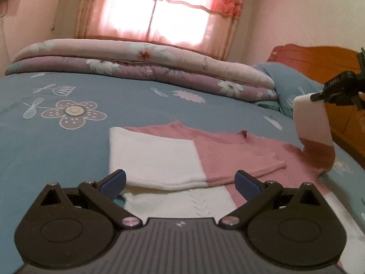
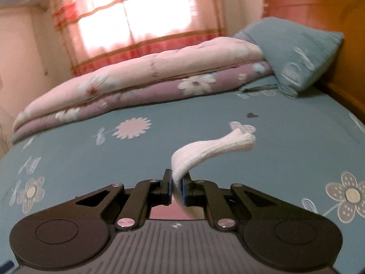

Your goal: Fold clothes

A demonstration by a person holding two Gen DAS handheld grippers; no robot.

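Sweater (image 1: 228,150), pink and white knit, lies on the bed (image 1: 68,150) in the left wrist view, centred just ahead of the left gripper (image 1: 180,182). One sleeve (image 1: 155,157), white at the cuff end, is folded across the body and lies flat. The other sleeve (image 1: 312,123) rises off the bed at 3 o'clock, its white end lifted clear of the sheet and the pink part hanging down to the garment's shoulder.

Left gripper: jaws stand wide open, nothing between them, the blue pads (image 1: 114,181) over the near edge of the folded sleeve; contact with the fabric cannot be confirmed.

Right gripper (image 2: 176,186): jaws closed on the white cuff (image 2: 205,150), which sticks out past the pads toward 1 o'clock. In the left wrist view this gripper (image 1: 319,96) appears at the right edge, at 3 o'clock, pinching the top of the raised sleeve.

Bed covered by a blue sheet with flower print. A folded floral quilt (image 1: 141,66) lies along the far side at 12 o'clock. A blue pillow (image 2: 296,52) rests against the wooden headboard (image 2: 330,22) at 2 o'clock. A curtained window (image 1: 159,9) stands behind the quilt.
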